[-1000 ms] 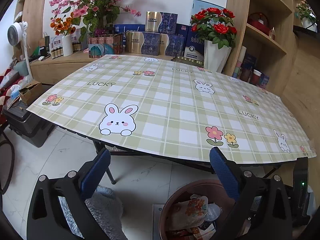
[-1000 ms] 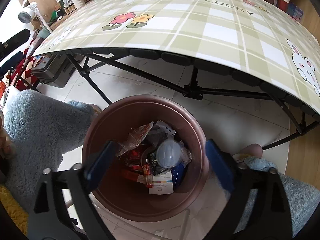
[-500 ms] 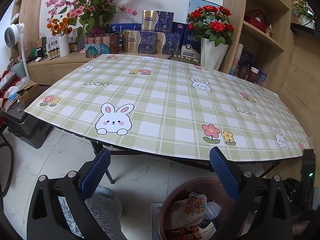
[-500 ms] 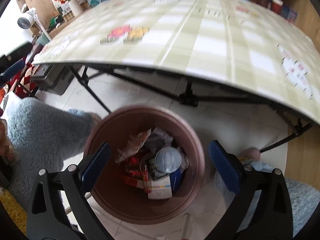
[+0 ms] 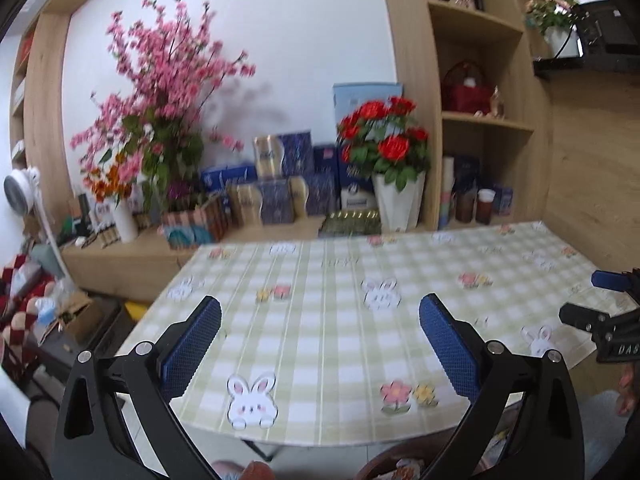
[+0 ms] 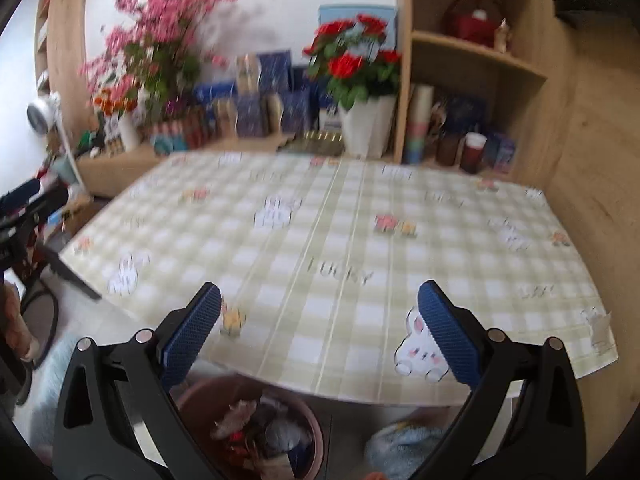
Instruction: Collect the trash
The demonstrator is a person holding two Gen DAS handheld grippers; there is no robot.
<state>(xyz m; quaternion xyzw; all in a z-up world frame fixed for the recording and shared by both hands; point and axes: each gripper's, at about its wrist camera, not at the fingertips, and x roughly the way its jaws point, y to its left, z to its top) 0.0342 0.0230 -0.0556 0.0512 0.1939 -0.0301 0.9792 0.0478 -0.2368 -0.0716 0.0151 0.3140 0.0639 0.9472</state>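
A brown round bin [image 6: 248, 432] stands on the floor under the table's near edge, filled with wrappers and other trash; its rim also shows at the bottom of the left wrist view [image 5: 384, 466]. My right gripper [image 6: 319, 334] is open and empty, raised above the bin and facing the table. My left gripper [image 5: 320, 342] is open and empty over the table's near edge. The right gripper shows at the right edge of the left wrist view [image 5: 608, 320]. The left gripper shows at the left edge of the right wrist view [image 6: 24, 208]. The green checked tablecloth [image 5: 344, 320] shows no trash.
A vase of red roses [image 5: 394, 176], pink blossoms [image 5: 160, 104] and blue boxes [image 5: 288, 188] stand on the ledge behind the table. Wooden shelves [image 5: 484, 120] rise at the right. A box and clutter [image 5: 68, 312] lie on the floor at left. Fluffy blue slippers [image 6: 404, 446] are beside the bin.
Both grippers have risen and tilted up from the bin towards the table and back wall. The bin has dropped to the bottom of both views. Both stay open.
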